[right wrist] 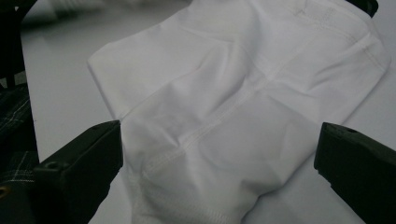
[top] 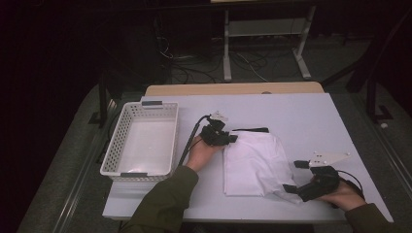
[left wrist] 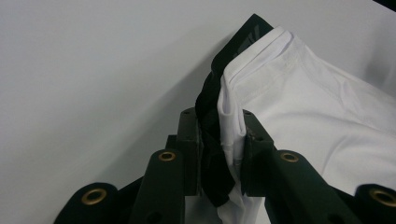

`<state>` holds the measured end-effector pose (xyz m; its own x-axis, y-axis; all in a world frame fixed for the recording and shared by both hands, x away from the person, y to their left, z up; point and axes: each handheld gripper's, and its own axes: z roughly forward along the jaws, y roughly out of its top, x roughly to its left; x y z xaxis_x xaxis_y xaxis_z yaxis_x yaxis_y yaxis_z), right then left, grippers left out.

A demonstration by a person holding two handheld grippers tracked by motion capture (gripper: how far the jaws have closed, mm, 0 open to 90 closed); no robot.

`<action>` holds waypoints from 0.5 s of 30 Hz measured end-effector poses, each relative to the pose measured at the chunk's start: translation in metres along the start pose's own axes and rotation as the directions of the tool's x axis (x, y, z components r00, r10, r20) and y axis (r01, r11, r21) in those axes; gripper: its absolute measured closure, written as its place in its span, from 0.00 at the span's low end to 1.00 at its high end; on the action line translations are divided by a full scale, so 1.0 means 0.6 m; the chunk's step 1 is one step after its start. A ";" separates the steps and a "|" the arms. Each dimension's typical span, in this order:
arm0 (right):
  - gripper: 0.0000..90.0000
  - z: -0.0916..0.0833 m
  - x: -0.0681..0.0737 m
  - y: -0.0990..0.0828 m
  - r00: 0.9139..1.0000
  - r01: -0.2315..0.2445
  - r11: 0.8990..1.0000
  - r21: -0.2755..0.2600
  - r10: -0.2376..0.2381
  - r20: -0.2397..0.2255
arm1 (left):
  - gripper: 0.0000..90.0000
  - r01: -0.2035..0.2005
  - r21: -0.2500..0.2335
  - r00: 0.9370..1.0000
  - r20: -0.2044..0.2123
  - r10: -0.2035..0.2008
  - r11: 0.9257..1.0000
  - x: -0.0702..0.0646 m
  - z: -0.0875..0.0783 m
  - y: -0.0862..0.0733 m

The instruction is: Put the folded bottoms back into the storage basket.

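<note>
A white folded garment (top: 252,162) with a black band (top: 250,130) along its far edge lies in the middle of the white table (top: 301,116). My left gripper (top: 231,139) is at the garment's far left corner. In the left gripper view it (left wrist: 219,126) is shut on the white cloth (left wrist: 303,102) together with the black band (left wrist: 210,102), both pinched between the pads. My right gripper (top: 295,176) sits at the garment's near right corner. Its jaws (right wrist: 219,133) stand wide open, with the white cloth (right wrist: 233,84) lying flat between and beyond them, untouched by the pads.
An empty white slotted basket (top: 112,145) stands at the left of the table, close to the left hand. Beyond the far edge are a wooden strip (top: 233,89), table legs and cables on the dark floor. The table's front edge runs just below both forearms.
</note>
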<state>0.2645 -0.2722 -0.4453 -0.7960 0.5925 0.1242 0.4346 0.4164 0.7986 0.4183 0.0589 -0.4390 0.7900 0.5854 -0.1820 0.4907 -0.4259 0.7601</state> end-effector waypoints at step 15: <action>0.10 0.019 0.007 -0.009 0.999 0.029 0.990 0.141 -0.032 0.018 | 0.81 0.057 -0.031 0.996 -0.063 -0.058 0.998 0.022 -0.015 -0.004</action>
<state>0.2639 -0.2641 -0.4561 -0.8015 0.5915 0.0880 0.4667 0.5266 0.7106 0.4241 0.0736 -0.4375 0.7355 0.6513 -0.1867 0.5231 -0.3708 0.7674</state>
